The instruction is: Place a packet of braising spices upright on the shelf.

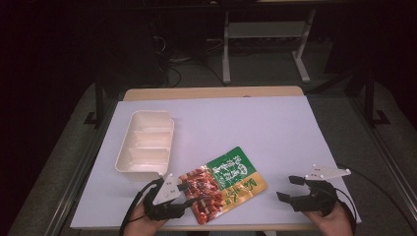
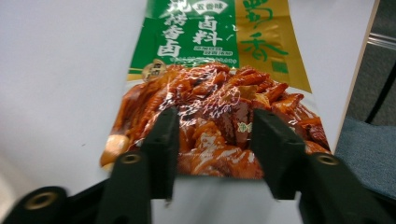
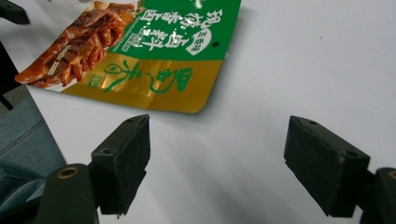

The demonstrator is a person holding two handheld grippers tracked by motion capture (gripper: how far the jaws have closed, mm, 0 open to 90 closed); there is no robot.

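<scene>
Glossy packet (image 1: 222, 183): flat on white table (image 1: 255, 123), near front edge, beside empty tray (image 1: 145, 142).
Left gripper (image 1: 187, 193): jaws parted, straddling packet's meat-printed end, not yet clamped.
Right gripper (image 1: 289, 189): jaws spread, holding nothing, just beside packet.
Advice: probably close squarely on packet's edge before lifting.

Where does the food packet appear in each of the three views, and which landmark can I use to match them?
High view: the food packet lies at bottom centre of the white table, beside the left tongs.
Left gripper view: it runs from top centre down to the open jaws.
Right gripper view: upper left, beyond the open jaws.
Shared landmark: its green panel with white characters, next to the gold strip.
</scene>
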